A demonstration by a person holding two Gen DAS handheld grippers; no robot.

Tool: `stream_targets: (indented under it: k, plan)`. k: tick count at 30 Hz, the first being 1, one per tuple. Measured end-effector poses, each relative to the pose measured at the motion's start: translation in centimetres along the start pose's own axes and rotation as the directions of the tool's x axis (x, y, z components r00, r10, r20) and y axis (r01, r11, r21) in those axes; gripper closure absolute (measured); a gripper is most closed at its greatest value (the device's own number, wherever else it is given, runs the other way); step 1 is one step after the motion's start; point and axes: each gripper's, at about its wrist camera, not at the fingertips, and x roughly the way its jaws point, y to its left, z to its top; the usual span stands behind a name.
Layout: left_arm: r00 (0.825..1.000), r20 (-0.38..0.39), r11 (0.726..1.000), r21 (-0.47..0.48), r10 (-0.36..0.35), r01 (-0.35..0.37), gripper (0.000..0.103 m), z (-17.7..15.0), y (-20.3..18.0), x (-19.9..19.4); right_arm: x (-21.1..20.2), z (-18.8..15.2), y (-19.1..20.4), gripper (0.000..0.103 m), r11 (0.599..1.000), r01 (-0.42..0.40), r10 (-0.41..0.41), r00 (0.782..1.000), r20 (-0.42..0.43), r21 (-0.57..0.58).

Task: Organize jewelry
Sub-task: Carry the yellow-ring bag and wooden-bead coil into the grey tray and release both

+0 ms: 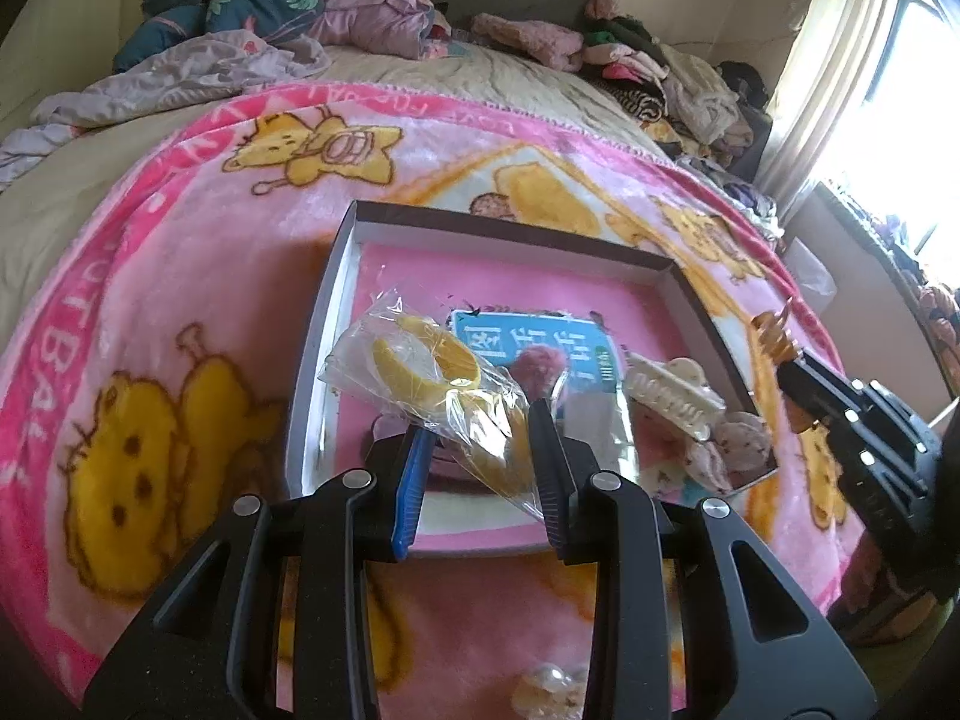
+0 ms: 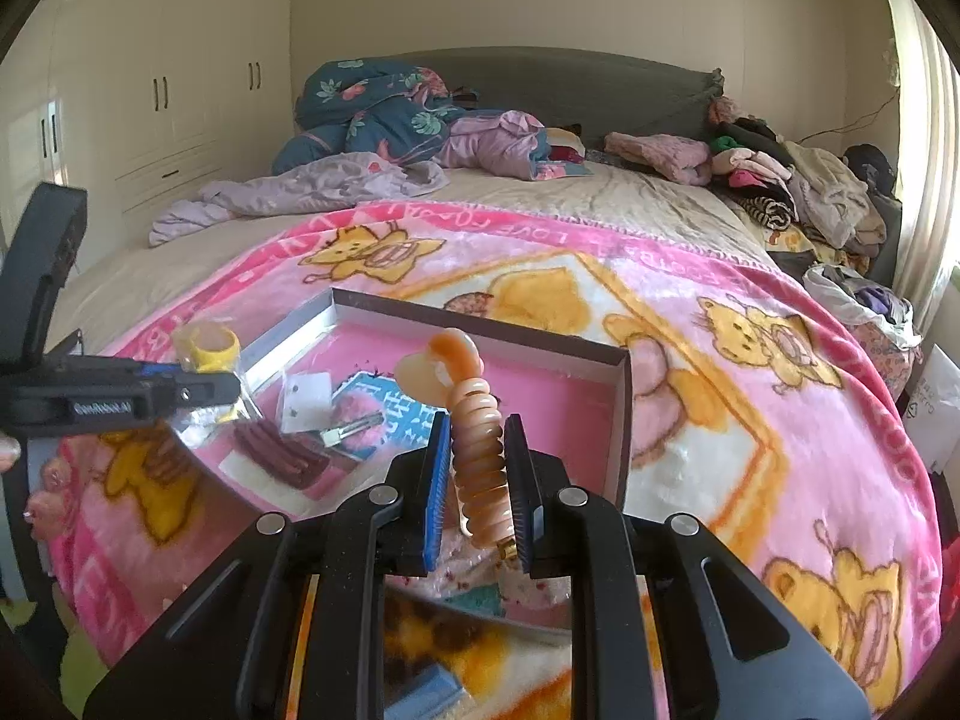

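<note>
Tongs: my left tongs [image 1: 480,438] pinch a clear bag holding a yellow bangle [image 1: 423,363] above the box [image 1: 696,294]; my right tongs [image 2: 477,468] clamp an amber claw clip [image 2: 474,420] upright over its pink floor.

Pink blanket [image 2: 720,360], clothes pile [image 2: 798,180], wardrobe [image 2: 150,90]
</note>
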Motion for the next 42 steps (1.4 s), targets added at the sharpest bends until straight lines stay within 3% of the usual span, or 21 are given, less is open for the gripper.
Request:
stream_targets:
  k: [11, 25, 34, 42]
  plan:
    - [0.999, -0.04, 1.0, -0.021, 0.018, -0.019, 0.079, 0.5, 1.5, 2.8, 3.6, 1.2, 1.5, 0.086, 0.999, -0.043, 0.042, 0.998, -0.042, -0.02]
    - [0.998, -0.058, 0.999, -0.033, 0.003, -0.005, 0.077, 0.3, 2.3, 3.8, 8.1, -0.4, 3.4, 0.086, 0.998, -0.063, 0.059, 0.987, -0.149, -0.022]
    - [0.998, -0.059, 0.999, -0.036, 0.001, -0.003, 0.077, 0.3, 2.4, 3.8, 7.8, -1.3, 2.9, 0.084, 0.998, -0.056, 0.053, 0.985, -0.165, -0.01]
    - [0.998, -0.057, 0.999, -0.041, -0.008, 0.005, 0.073, 0.2, 2.2, 3.5, 4.9, -1.8, 2.3, 0.071, 0.999, -0.053, 0.053, 0.989, -0.136, 0.01]
